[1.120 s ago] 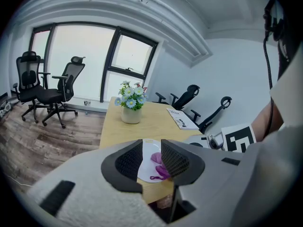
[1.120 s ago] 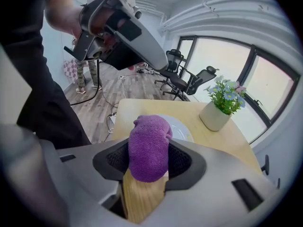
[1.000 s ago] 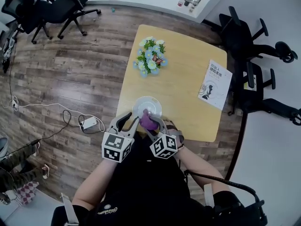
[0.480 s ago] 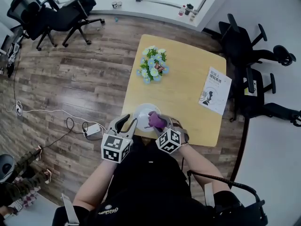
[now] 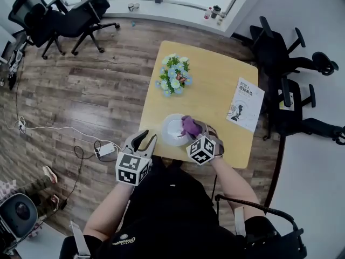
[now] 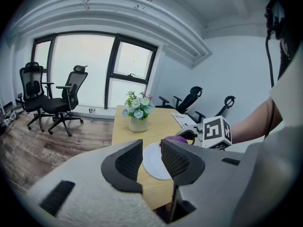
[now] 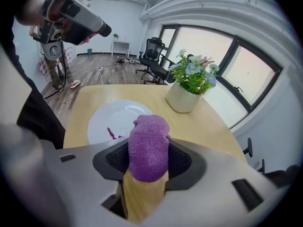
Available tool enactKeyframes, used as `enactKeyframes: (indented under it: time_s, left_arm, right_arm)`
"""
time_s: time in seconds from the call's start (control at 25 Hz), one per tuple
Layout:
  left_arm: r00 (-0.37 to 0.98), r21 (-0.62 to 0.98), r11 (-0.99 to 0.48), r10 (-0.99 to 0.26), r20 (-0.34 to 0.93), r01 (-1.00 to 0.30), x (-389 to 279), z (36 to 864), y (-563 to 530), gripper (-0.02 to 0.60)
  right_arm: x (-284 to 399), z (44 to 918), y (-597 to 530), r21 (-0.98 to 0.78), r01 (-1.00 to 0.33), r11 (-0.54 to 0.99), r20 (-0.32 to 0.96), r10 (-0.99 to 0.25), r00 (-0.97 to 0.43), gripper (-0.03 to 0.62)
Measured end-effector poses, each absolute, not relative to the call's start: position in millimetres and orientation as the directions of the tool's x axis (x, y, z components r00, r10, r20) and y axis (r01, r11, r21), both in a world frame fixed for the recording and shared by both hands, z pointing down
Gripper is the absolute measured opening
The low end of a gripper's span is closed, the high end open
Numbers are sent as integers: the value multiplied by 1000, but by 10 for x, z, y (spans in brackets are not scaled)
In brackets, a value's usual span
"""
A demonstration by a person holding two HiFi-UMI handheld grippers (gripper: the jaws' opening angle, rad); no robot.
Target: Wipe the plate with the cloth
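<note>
A white plate [image 5: 171,129] sits near the front edge of the yellow table [image 5: 215,80]. My right gripper [image 5: 192,129] is shut on a purple cloth [image 5: 189,125], which it holds over the plate's right rim. In the right gripper view the cloth [image 7: 149,148] bulges up between the jaws, and the plate [image 7: 116,119] behind it bears a small purple smear [image 7: 111,134]. My left gripper [image 5: 143,141] is open and holds nothing. It hovers off the table's front left edge, apart from the plate [image 6: 154,162].
A pot of flowers [image 5: 173,75] stands on the far left of the table and a booklet [image 5: 246,102] lies at its right edge. Black office chairs [image 5: 291,63] stand to the right and at the far left. Cables and a power strip [image 5: 105,149] lie on the wooden floor.
My right gripper has carried the cloth from the plate's near middle rightward to its right rim. The left gripper now stands a little farther from the plate.
</note>
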State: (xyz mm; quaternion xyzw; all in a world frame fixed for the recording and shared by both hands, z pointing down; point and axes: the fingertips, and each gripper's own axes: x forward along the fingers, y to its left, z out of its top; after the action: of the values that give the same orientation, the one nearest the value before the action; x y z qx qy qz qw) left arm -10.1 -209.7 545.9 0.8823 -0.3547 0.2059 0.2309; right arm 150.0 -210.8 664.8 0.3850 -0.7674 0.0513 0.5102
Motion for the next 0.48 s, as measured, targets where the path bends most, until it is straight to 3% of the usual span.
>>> enactKeyframes:
  time_s: [0.24, 0.48]
  left_arm:
    - [668, 244, -651, -548, 503, -718, -28, 5330, -2180, 126]
    - [684, 205, -673, -594, 423, -711, 97, 4906, -2353, 126]
  right_arm:
    - [1396, 6130, -2173, 275, -713, 645, 737, -618, -274, 189]
    - [1343, 5244, -2217, 176, -828, 533, 567, -742, -357, 189]
